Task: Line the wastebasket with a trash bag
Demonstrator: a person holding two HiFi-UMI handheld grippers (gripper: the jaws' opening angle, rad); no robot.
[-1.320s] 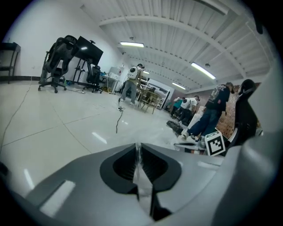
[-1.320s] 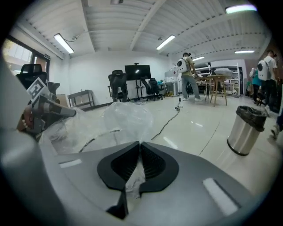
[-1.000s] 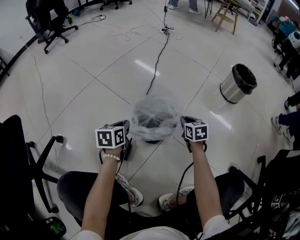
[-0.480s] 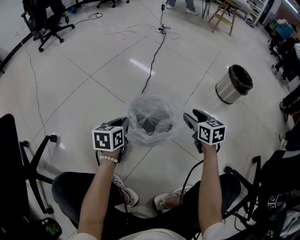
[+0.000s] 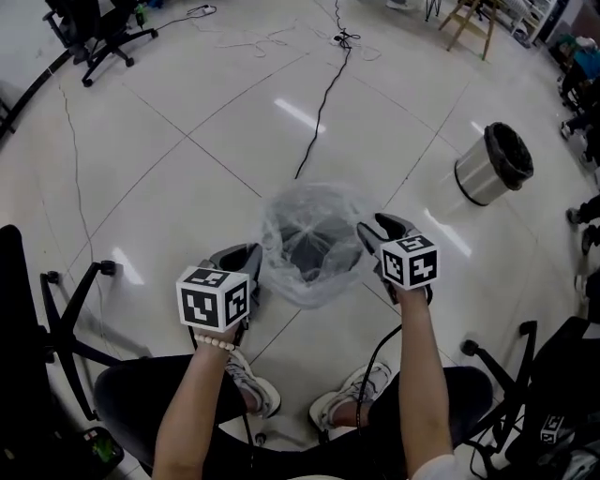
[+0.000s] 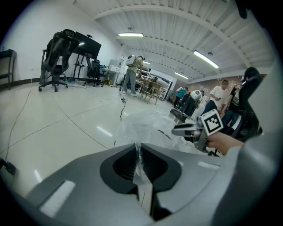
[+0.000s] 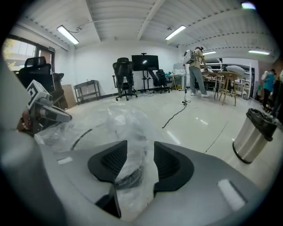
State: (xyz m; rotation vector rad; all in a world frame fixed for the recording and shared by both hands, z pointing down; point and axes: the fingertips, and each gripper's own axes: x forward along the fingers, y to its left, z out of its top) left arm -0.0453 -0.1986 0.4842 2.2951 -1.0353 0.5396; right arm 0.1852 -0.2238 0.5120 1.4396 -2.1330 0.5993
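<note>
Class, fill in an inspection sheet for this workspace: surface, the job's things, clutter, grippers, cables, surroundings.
Surface: glossy white tiled floor.
Job's things: clear trash bag draped loosely over the dark wastebasket, not yet snug.
Clutter: nothing seen.
Grippers: left gripper shut on the bag's film; right gripper with jaws apart, just been closing, bag film between them but not pinched.
Cables: black cable runs across the floor toward the wastebasket; a lead hangs from the right gripper.
Surroundings: steel bin with black liner, office chair, wooden stool, person far off.
</note>
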